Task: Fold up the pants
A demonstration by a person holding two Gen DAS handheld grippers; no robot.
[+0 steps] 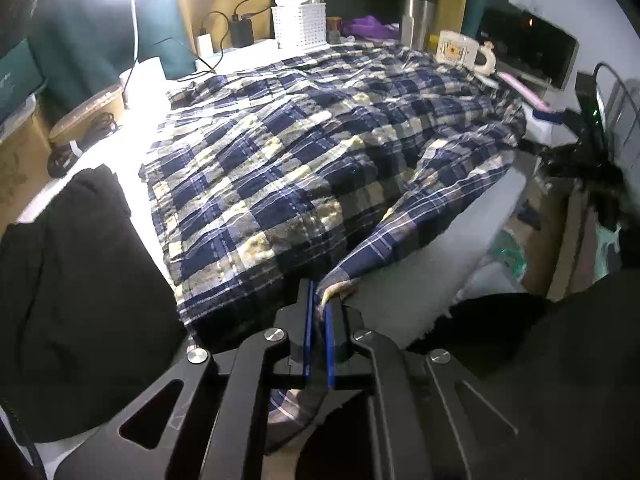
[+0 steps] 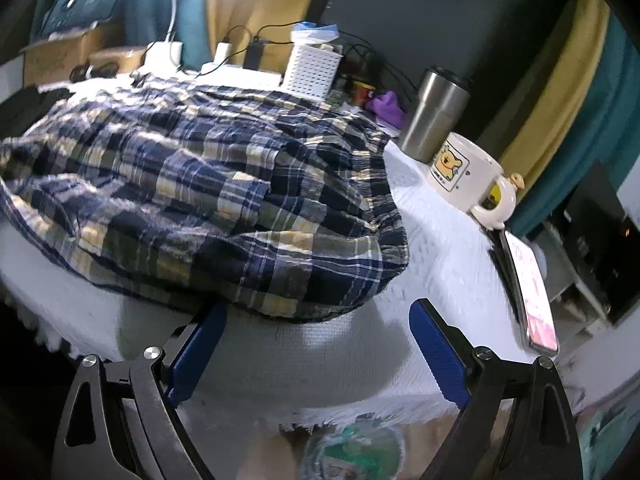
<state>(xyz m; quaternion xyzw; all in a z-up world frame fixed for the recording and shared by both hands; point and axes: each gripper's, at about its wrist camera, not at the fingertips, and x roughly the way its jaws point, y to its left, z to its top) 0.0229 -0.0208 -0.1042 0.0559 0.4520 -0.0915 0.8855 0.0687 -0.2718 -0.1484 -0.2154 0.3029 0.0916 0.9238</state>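
Left gripper (image 1: 319,312) pinches plaid pants (image 1: 304,148) hem; right gripper (image 2: 316,344) spread, pants just beyond. Far beyond: one basket (image 2: 312,70) holding plastic, one mug (image 2: 464,172), one tumbler (image 2: 434,116).

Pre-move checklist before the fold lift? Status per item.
1. Left gripper shut on the plaid pants hem: ok, cloth is pinched between the blue pads.
2. Right gripper has a hold: not ok, jaws stand wide open in front of the near edge of the pants, nothing between them.
3. Pants lying flat: not ok, wrinkled and bunched at the waistband end.
4. Mug and steel tumbler clear of the cloth: cannot tell, both stand close beside the pants' edge.
5. Phone clear: ok, it lies on the white cover, apart from the pants.
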